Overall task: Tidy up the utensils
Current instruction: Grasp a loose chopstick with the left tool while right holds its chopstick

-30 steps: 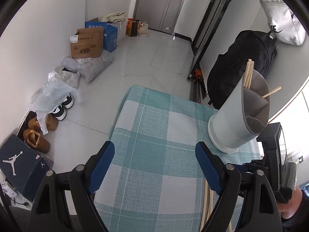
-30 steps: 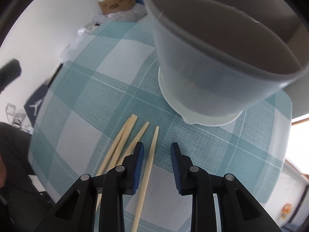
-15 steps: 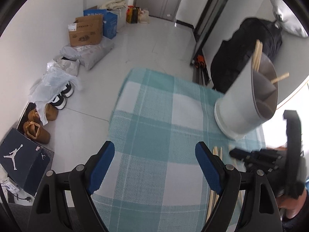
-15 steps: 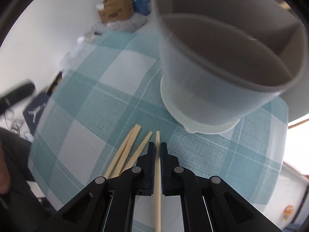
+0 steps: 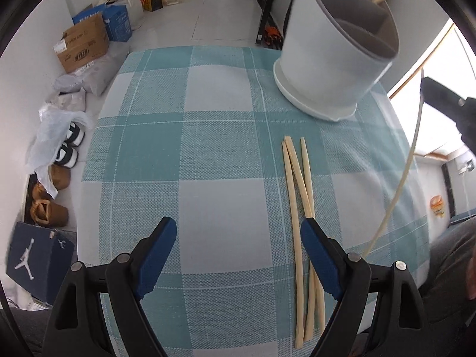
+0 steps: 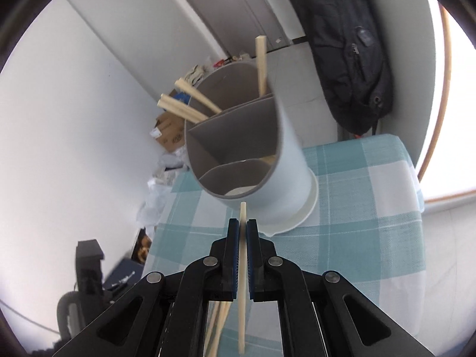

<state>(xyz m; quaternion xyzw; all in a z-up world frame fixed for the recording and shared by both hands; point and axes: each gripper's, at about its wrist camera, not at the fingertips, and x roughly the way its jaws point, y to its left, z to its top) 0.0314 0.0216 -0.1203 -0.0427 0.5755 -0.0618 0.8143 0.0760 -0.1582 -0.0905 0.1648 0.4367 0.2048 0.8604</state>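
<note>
- Where I am working, a table under a teal-and-white checked tablecloth (image 5: 208,154) stands in a pale-tiled room; cardboard boxes (image 5: 81,43), shoes (image 5: 70,148) and a dark shoebox (image 5: 38,255) line the white wall, and a black backpack (image 6: 351,47) leans near the door.
- My left gripper (image 5: 238,257) hangs spread wide over the cloth, gripping nothing; three bamboo chopsticks (image 5: 293,184) lie loose beside its right finger, crossing one another.
- My right gripper (image 6: 242,239) has just been closing and is now clamped on a single chopstick (image 6: 242,270), which a second ago lay flat on the cloth with the others and is now lifted clear, its tip level with the holder's rim.
- Since then the holder has gone from looming above that camera to showing its interior from above.
- That grey plastic utensil holder (image 6: 276,160) is a smooth cylinder on a white saucer base, split by curved dividers; what look like four chopsticks already lean in its far compartments.
</note>
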